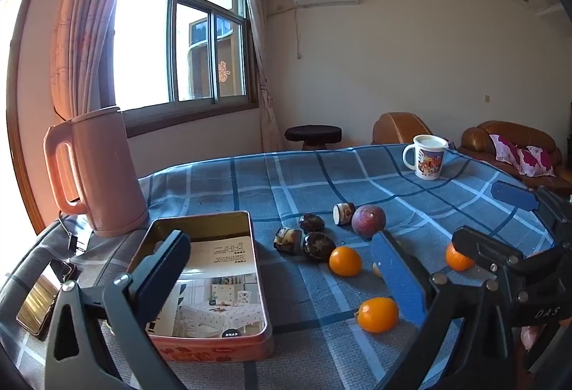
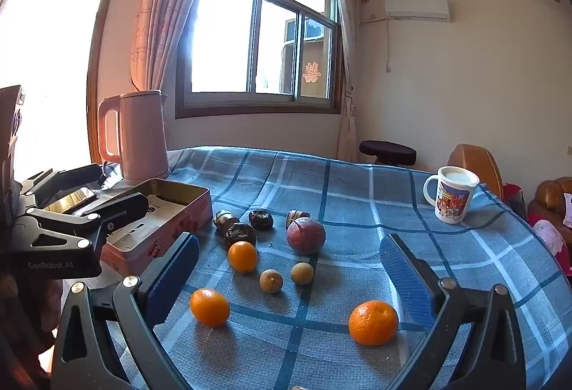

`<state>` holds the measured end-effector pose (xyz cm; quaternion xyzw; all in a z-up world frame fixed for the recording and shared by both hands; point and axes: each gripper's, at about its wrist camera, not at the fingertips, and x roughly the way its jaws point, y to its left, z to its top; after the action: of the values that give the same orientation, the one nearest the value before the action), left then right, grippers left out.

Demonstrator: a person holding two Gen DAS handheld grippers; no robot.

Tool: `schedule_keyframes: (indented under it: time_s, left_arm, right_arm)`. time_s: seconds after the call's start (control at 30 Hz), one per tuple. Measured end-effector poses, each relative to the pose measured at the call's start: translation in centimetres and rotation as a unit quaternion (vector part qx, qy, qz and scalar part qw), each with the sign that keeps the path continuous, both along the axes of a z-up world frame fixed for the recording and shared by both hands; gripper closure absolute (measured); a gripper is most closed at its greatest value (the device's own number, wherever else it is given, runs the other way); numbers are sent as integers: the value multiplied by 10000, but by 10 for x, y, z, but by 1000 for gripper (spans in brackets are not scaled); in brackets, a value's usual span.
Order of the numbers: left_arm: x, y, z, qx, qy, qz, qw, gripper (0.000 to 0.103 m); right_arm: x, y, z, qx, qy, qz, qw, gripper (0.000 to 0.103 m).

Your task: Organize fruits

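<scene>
Several fruits lie loose on the blue checked tablecloth (image 2: pixel 357 211): three oranges (image 2: pixel 243 257) (image 2: pixel 210 307) (image 2: pixel 373 322), two small tan fruits (image 2: pixel 271 281), a purple round fruit (image 2: pixel 305 234) and several dark wrinkled ones (image 2: pixel 239 234). An open pink tin (image 1: pixel 211 350) with a printed sheet inside sits left of them. My left gripper (image 1: pixel 282 279) hangs open above the tin's right side, gripping nothing. My right gripper (image 2: pixel 290 257) is open over the near fruits, pads touching none. Each gripper also shows in the other view, the right gripper (image 1: pixel 497 222) and the left gripper (image 2: pixel 118 188).
A pink kettle (image 1: pixel 96 171) stands behind the tin at the table's left, with a phone (image 1: pixel 43 297) near the left edge. A white printed mug (image 2: pixel 452 198) stands at the far right. Brown sofas (image 1: pixel 507 139) and a dark stool (image 2: pixel 388 152) lie beyond the table.
</scene>
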<state>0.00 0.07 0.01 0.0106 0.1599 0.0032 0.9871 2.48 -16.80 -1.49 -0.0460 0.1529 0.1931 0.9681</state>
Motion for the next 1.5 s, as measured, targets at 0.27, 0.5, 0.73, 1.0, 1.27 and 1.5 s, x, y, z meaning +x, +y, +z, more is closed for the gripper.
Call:
schedule_keyframes:
  time_s: [0.27, 0.5, 0.73, 1.0, 1.27, 1.5]
  left_arm:
    - [1, -7, -5, 139, 85, -73, 9998, 0]
    - [1, -10, -7, 205, 47, -119, 9997, 0]
    - [0, -13, -8, 243, 33, -113, 9996, 0]
    - [0, -13, -9, 242, 43, -110, 9996, 0]
    - [0, -13, -10, 247, 43, -107, 9996, 0]
    - [0, -13, -11, 257, 42, -103, 9996, 0]
  right_arm:
    - [1, -1, -5, -81, -41, -8, 10000, 1]
    - [2, -3, -9, -109, 5, -152, 9998, 1]
    - [2, -5, -9, -68, 20, -189, 9998, 1]
    - [3, -6, -10, -47, 37, -185, 9998, 1]
    - [2, -5, -10, -38, 31, -199, 9998, 1]
    - [2, -4, -10, -58, 30, -192, 9998, 1]
